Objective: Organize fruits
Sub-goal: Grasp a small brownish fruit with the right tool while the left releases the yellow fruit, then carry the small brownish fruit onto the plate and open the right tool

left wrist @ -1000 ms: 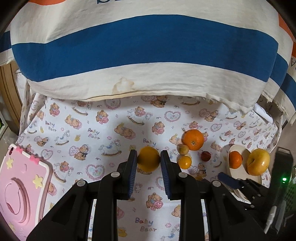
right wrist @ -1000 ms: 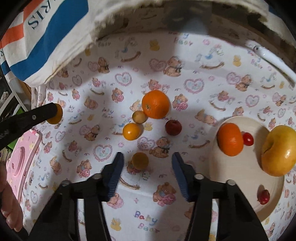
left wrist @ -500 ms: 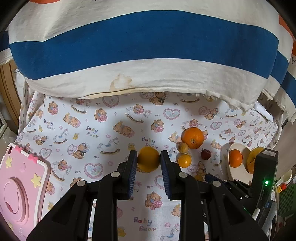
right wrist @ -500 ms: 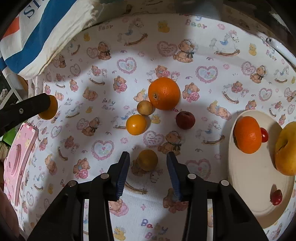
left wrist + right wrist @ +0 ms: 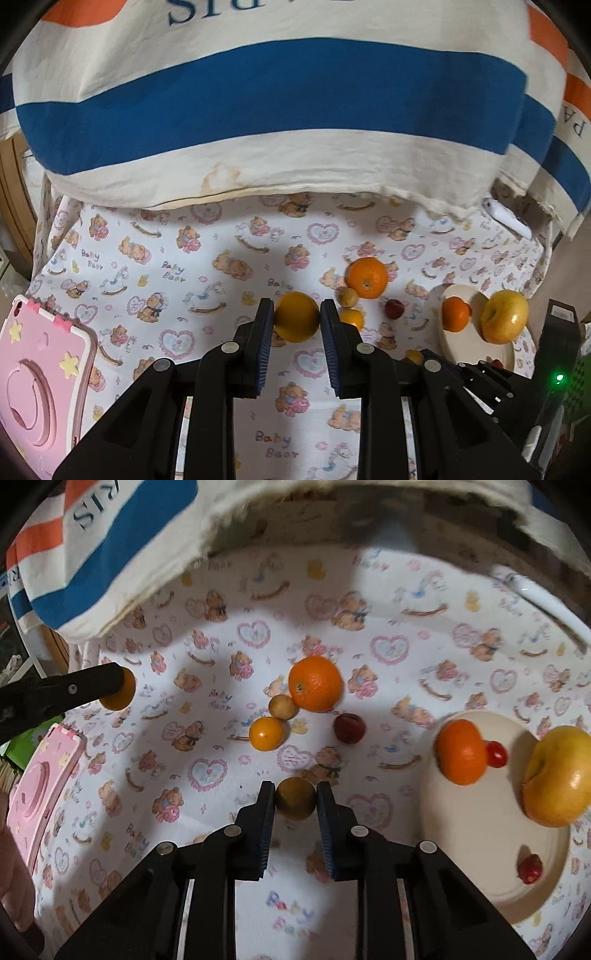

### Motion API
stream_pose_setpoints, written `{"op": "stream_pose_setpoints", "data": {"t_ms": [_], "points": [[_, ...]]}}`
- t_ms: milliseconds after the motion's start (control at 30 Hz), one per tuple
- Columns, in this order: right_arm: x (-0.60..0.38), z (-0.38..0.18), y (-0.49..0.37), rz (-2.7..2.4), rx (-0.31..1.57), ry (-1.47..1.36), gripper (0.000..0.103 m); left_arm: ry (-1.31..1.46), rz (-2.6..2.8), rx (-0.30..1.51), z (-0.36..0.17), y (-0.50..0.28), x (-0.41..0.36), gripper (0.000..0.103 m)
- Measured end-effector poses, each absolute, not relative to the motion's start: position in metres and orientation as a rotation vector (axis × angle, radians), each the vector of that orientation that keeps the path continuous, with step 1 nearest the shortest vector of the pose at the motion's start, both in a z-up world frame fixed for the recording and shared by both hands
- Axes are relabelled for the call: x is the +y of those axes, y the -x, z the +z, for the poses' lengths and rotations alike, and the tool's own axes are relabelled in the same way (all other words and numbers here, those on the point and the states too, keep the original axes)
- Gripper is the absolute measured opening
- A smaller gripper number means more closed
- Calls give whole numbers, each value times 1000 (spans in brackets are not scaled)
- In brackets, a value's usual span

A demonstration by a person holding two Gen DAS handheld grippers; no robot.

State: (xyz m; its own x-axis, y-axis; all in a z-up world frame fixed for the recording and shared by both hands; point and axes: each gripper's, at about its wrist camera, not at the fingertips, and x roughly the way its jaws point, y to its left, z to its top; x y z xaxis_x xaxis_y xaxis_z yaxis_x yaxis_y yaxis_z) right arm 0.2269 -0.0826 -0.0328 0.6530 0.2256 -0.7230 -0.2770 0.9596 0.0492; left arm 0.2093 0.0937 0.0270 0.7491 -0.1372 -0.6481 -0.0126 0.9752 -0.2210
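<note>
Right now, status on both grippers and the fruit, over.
Left gripper shut on yellow-orange fruit. Right gripper shut on small brownish fruit. Path to plate clear.

Left gripper (image 5: 297, 321) angled downward, jaws clamped on a yellow-orange fruit (image 5: 296, 322) — right gripper (image 5: 295, 798) likewise tilted down, jaws pressed onto a small brownish fruit (image 5: 295, 798); bare hand (image 5: 14, 878) at frame edge.

I'm looking at a bear-print cloth (image 5: 155, 295) covering the surface, a pink case (image 5: 37, 369) at its left edge, and a striped fabric (image 5: 258, 110) hanging overhead.
</note>
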Motion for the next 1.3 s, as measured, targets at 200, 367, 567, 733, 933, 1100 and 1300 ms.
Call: {"op": "stream_pose_setpoints", "data": {"t_ms": [200,367,567,733,933,1100,1300], "points": [[-108,-23,-205,270,783,77,24,157,-104,704,35,-196,71,25],[-126,-16,-187,264,751,64,24,108,-132,701,35,-187,51,25],[-149,-13,-170,248,735,61,24,70,-158,693,35,-179,35,24],[-166,-11,-164,236,725,45,24,65,-176,696,35,-177,31,23],[-184,-6,-163,219,702,16,24,56,-173,721,27,-181,27,22],[-205,-3,-169,177,697,-18,24,46,-200,745,18,-184,18,22],[-238,-11,-180,61,713,-64,24,14,-259,798,4,-180,-8,22]]}}
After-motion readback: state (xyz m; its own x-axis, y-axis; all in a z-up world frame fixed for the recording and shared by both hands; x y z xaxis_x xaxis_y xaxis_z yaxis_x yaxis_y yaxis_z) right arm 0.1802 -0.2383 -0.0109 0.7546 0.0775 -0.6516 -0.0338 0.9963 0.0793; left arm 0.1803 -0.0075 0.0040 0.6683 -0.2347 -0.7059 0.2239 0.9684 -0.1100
